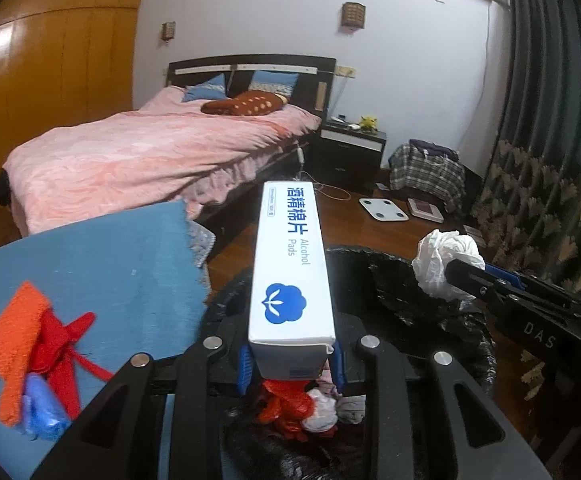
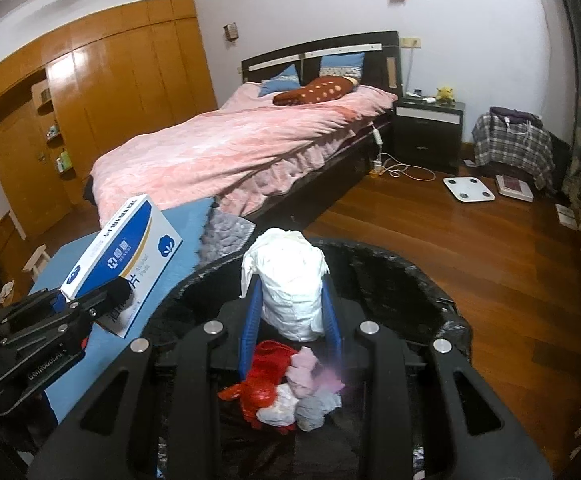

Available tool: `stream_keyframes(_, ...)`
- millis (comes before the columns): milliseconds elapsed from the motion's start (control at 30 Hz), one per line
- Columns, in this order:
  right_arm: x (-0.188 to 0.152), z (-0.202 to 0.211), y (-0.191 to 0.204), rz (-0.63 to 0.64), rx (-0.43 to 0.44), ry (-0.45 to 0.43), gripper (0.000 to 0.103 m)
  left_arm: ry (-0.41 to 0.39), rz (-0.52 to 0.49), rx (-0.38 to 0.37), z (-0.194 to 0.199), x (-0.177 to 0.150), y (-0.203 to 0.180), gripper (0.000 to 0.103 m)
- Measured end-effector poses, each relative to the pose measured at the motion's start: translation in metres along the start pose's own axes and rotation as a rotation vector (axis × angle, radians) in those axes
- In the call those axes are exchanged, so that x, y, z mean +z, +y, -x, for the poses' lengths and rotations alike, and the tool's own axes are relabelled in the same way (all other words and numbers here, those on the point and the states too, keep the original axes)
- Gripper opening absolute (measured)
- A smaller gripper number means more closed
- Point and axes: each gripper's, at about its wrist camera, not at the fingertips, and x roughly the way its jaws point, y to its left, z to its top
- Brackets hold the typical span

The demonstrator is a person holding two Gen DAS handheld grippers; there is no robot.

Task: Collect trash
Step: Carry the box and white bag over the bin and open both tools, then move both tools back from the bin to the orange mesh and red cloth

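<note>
Grippers clamp trash: left gripper (image 1: pixel 290 364) holds box (image 1: pixel 290 264), right gripper (image 2: pixel 292 312) wad (image 2: pixel 290 276), hiding bin contents.

A blue-covered surface (image 1: pixel 110 264) carries an orange cloth (image 1: pixel 14 344), red scraps (image 1: pixel 62 344) and a blue wad (image 1: pixel 42 412).

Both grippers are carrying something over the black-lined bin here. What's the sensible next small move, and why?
Probably open the right gripper and let the crumpled white wad fall. It hangs over the mouth of the black-lined bin, above the red and pink trash already inside. The left gripper, shut on the alcohol pads box, looks nearer the rim and can follow.
</note>
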Motion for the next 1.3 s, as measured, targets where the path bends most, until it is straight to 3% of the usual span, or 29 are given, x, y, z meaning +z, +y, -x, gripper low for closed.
stream_keyframes(100, -0.003, -0.002, -0.006, 0.000, -0.023, 0.007, 0.034, 0.019, -0.006, -0.027, -0.010, 0.001, -0.005, 0.032)
stream_keyframes(200, -0.004, -0.003, -0.010, -0.007, -0.041, 0.013, 0.047, 0.026, -0.003, -0.036, -0.013, 0.003, -0.005, 0.046)
stream_keyframes(267, -0.004, -0.003, -0.012, -0.011, -0.054, 0.006, 0.062, 0.022, -0.007, -0.032, -0.011, 0.004, -0.003, 0.057)
stream_keyframes(300, -0.005, -0.003, -0.013, -0.014, -0.059, 0.002, 0.066, 0.019, -0.008, -0.029, -0.010, 0.004, -0.001, 0.058)
stream_keyframes(367, -0.005, -0.002, -0.013, -0.015, -0.074, -0.008, 0.084, 0.016, -0.006, -0.019, -0.007, 0.004, 0.002, 0.062)
stream_keyframes(433, -0.005, -0.001, -0.014, -0.018, -0.089, -0.023, 0.093, 0.009, 0.004, -0.003, -0.003, 0.004, 0.008, 0.069)
stream_keyframes(567, -0.005, 0.001, -0.012, -0.038, -0.082, -0.031, 0.096, -0.008, 0.023, 0.050, 0.009, 0.000, 0.025, 0.085)
stream_keyframes(867, -0.001, -0.009, 0.023, -0.010, -0.025, -0.009, 0.097, -0.025, 0.066, 0.216, 0.043, -0.016, 0.087, 0.087)
stream_keyframes(1300, -0.002, -0.036, 0.121, 0.112, 0.137, 0.031, 0.097, -0.007, 0.171, 0.411, 0.074, -0.048, 0.179, 0.087)
